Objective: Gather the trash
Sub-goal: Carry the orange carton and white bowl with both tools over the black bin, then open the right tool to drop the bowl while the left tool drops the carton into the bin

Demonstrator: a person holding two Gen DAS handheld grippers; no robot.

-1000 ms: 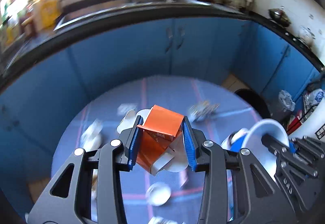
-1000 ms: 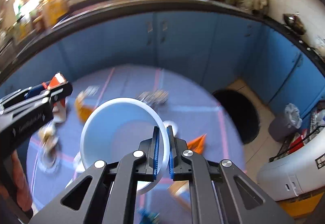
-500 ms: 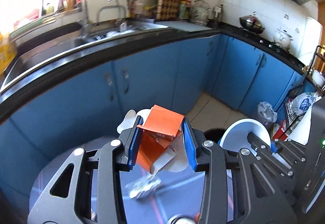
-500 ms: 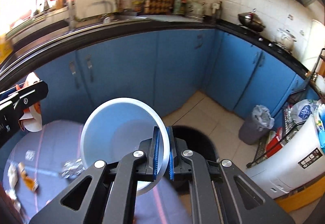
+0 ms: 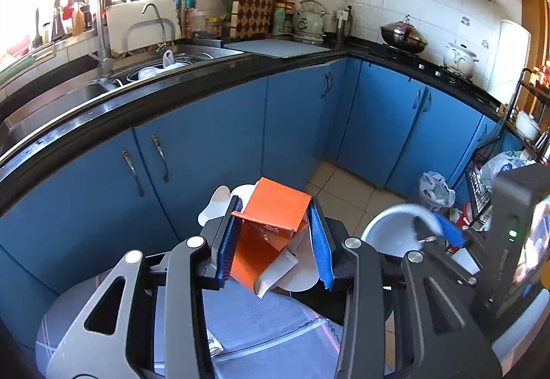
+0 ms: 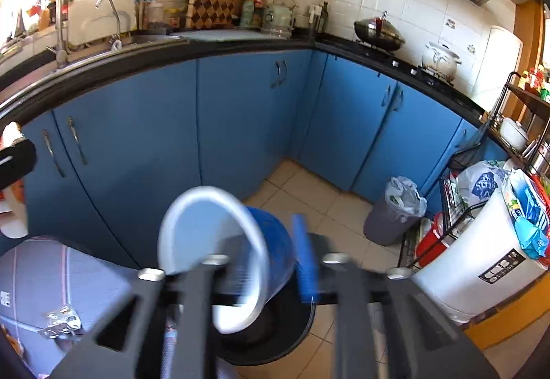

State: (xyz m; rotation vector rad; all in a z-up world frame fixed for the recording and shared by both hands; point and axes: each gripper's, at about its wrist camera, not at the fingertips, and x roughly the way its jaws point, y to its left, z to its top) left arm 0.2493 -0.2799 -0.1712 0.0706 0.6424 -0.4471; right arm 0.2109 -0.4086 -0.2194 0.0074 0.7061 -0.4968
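My left gripper (image 5: 275, 241) is shut on a crumpled orange carton (image 5: 271, 224) with white paper scraps (image 5: 299, 272) bunched in it, held above the table edge. My right gripper (image 6: 271, 262) has opened, its image blurred. A blue and white paper bowl (image 6: 223, 255) tilts between its spread fingers, over the black trash bin (image 6: 275, 337) on the floor. The bowl also shows in the left wrist view (image 5: 395, 231), beside the right gripper. A foil scrap (image 6: 62, 324) lies on the table (image 6: 41, 276).
The round table with the lilac cloth (image 5: 261, 324) sits at the lower left. Blue cabinets (image 5: 206, 145) under a black counter curve behind. A small grey bin with a bag (image 6: 395, 214), a wire rack and a white appliance (image 6: 481, 258) stand on the right.
Both grippers swung right, from over the table toward the black bin. The right gripper's jaws opened and the bowl tilted loose between them. The left still grips the carton.
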